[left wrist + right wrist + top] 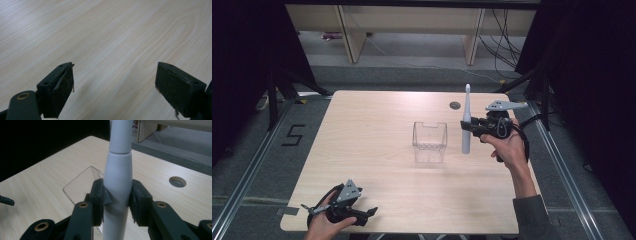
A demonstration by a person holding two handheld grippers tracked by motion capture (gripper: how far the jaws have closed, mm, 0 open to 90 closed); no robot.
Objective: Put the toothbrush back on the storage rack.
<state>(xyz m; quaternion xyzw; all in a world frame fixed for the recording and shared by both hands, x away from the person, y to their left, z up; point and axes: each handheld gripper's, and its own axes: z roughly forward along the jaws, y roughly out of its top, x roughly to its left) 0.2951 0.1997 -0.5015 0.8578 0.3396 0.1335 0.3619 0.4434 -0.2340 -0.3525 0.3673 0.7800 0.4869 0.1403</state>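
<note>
A white electric toothbrush [466, 120] stands upright in the air, just right of a clear plastic box [429, 140] at the table's middle. My right gripper [473, 125] is shut on its handle; in the right gripper view both pads clamp the white handle [117, 177], with the clear box [82, 183] behind it. My left gripper [369, 212] rests near the table's front left edge, held by a hand. Its jaws stand wide apart over bare wood, and one fingertip [58, 90] shows at the left of the left gripper view.
A round cable hole [455, 105] sits in the wooden table [377, 120] near the far edge, right of centre. Black stands and cables flank the table on both sides. Wooden furniture legs stand on the grey floor beyond.
</note>
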